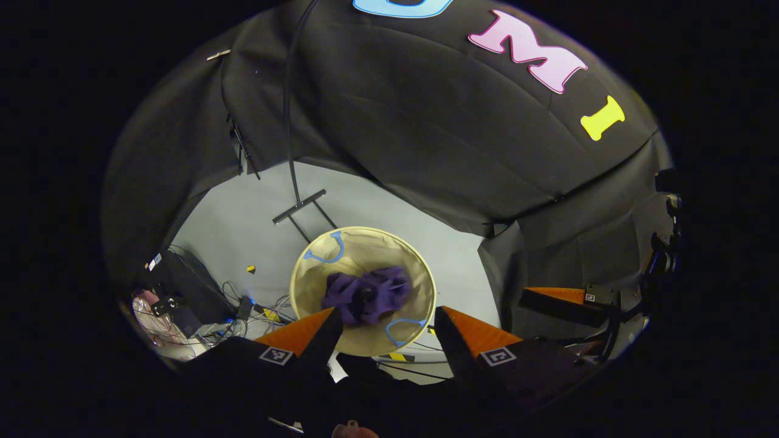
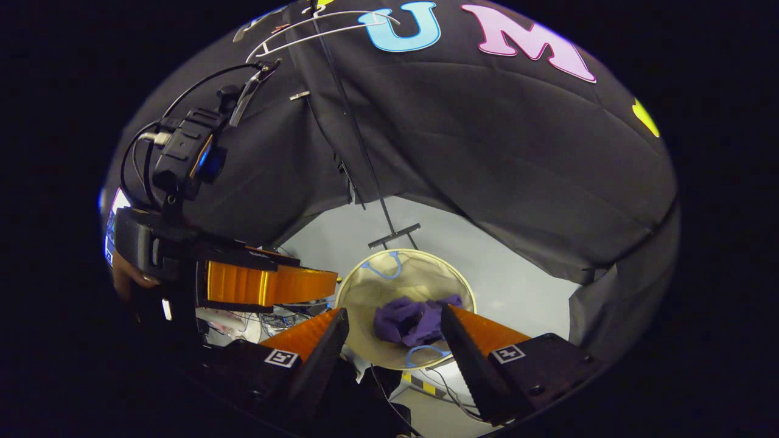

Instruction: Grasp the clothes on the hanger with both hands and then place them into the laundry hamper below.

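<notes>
Above the laundry hamper (image 1: 363, 291), my left gripper (image 1: 384, 325) hangs with its fingers spread wide and nothing between them. The purple clothes (image 1: 367, 295) lie crumpled inside the hamper, just beyond and between my left fingertips. The hamper stands on the pale floor (image 1: 243, 225), ahead of the fingers. Off to the right of them, the left gripper view catches my right gripper (image 1: 566, 301) from the side, a finger pointing left. A tangle of cables (image 1: 255, 310) lies on the floor past my left finger.

In the right gripper view, my right gripper's fingers are likewise wide apart and hold nothing, the clothes in the hamper between their tips. Here the wire hanger (image 2: 316, 27) appears, bare, high above the fingers, and the rack's pole (image 2: 359, 146) runs down to its foot (image 2: 394, 236) behind the hamper. My left gripper is seen up and left of the fingers, with a hand (image 2: 125, 277) on its grip.
</notes>
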Demonstrator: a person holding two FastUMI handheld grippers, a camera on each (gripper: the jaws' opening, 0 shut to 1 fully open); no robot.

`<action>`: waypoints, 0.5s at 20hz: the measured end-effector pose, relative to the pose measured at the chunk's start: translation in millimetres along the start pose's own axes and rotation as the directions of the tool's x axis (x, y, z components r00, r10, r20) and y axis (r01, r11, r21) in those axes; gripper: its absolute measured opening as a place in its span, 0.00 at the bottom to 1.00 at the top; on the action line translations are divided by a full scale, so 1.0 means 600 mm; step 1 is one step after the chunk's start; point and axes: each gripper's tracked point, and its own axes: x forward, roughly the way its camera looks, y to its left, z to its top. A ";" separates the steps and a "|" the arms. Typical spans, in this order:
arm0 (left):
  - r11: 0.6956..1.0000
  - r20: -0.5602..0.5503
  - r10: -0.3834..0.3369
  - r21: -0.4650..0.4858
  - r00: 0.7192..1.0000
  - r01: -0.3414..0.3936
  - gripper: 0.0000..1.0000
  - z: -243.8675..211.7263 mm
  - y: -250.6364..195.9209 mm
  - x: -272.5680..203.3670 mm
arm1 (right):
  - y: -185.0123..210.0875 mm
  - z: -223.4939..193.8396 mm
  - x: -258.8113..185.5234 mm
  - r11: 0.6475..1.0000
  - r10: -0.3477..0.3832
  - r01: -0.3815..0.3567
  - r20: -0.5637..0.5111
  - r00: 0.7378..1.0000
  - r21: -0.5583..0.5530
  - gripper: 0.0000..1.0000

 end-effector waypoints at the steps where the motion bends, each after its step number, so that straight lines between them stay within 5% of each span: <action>1: 1.000 0.008 -0.001 0.000 1.000 0.001 0.96 0.001 0.001 -0.003 | -0.002 0.005 -0.003 1.000 -0.004 0.004 0.006 1.000 0.000 0.99; 10: 1.000 0.047 -0.025 0.004 0.999 0.025 0.96 0.012 0.011 -0.032 | -0.002 0.019 -0.032 0.998 -0.038 0.035 0.056 0.998 0.051 0.99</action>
